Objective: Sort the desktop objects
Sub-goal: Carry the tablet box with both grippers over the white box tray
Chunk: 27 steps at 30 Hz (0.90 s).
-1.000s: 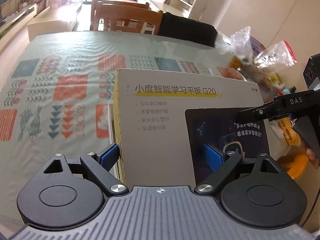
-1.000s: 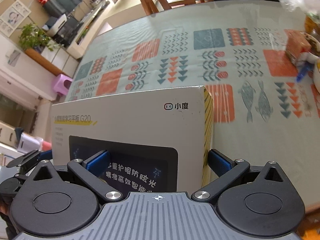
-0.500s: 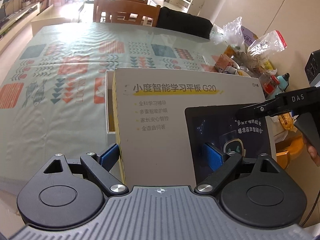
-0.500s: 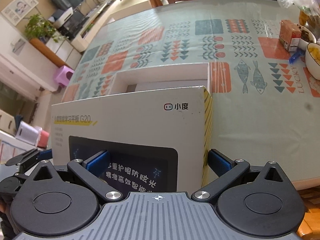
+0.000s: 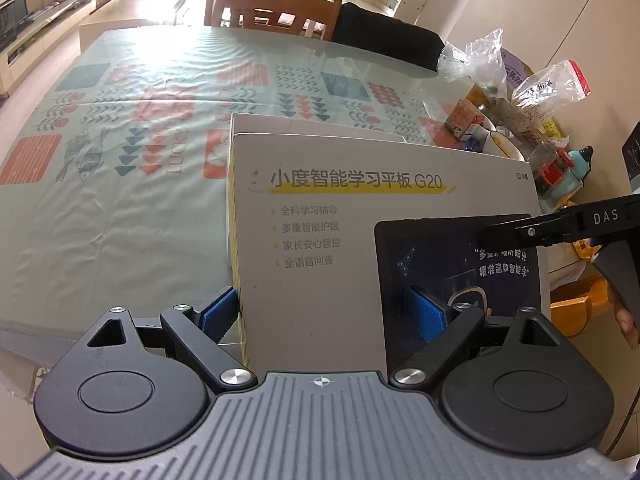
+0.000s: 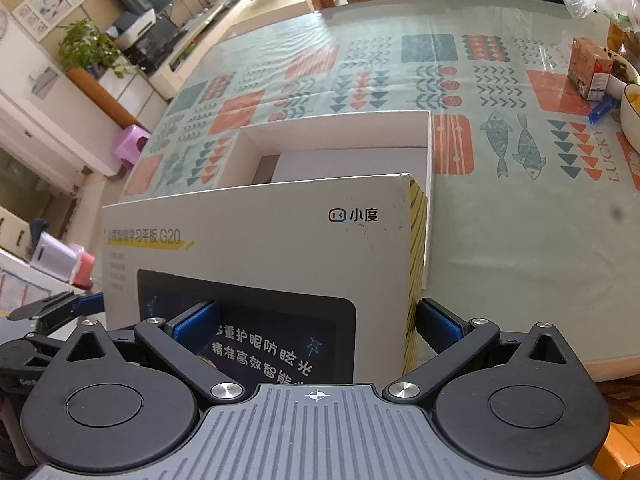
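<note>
A grey tablet-box lid (image 5: 360,216) with a yellow-striped side is held in the air by both grippers. My left gripper (image 5: 322,315) is shut on its left end, one blue pad on the striped side and the other on the printed face. My right gripper (image 6: 318,325) is shut on the lid (image 6: 280,240) at the other end; it shows as a black arm (image 5: 560,228) in the left wrist view. Below and beyond the lid, the open white box base (image 6: 332,136) lies on the patterned tablecloth, with a white insert (image 6: 352,164) inside. Only the base's far rim (image 5: 312,124) shows in the left wrist view.
Plastic snack bags (image 5: 548,88), a small carton (image 6: 590,68), a white bowl (image 6: 632,116) and a small bottle (image 5: 568,168) crowd the table's right side. Wooden chairs (image 5: 272,8) and a black cushion (image 5: 388,40) stand at the far edge. An orange stool (image 5: 576,308) is near right.
Both grippers have raised the lid off the base. The open base and its insert, hidden a second ago, now show beyond the lid's far edge.
</note>
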Each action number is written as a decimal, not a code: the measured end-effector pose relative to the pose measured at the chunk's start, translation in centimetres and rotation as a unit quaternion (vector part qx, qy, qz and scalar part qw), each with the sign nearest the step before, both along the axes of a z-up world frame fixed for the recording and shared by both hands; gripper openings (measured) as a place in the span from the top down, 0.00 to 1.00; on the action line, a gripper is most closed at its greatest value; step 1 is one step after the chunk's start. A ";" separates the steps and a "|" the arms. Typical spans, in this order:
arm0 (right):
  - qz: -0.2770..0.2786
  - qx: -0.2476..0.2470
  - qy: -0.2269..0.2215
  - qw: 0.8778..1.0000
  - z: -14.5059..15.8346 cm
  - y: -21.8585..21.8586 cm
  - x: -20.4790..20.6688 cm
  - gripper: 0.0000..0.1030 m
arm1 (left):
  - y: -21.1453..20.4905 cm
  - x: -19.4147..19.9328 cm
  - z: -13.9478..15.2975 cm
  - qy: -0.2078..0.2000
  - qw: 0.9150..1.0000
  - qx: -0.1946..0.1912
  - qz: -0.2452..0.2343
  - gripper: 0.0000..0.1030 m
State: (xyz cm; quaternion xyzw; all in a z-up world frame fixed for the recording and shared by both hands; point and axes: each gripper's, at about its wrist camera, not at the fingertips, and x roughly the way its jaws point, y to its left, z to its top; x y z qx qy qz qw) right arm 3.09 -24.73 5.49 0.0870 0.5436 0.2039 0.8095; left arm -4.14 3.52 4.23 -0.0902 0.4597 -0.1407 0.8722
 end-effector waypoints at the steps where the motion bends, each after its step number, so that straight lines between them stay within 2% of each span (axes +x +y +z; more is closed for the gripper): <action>1: 0.000 -0.001 0.000 1.000 -0.1 0.0 -0.1 0.00 | 0.0 0.0 0.0 0.000 1.000 0.000 -0.001 0.00; 9: 0.003 -0.001 0.004 1.000 -1.0 0.1 -1.0 0.00 | -0.2 -0.5 -0.6 0.011 1.000 0.001 -0.001 0.00; 27: 0.009 0.011 0.020 1.000 -3.5 0.6 -4.1 0.00 | 0.1 -4.5 -2.2 0.008 1.000 0.017 0.006 0.00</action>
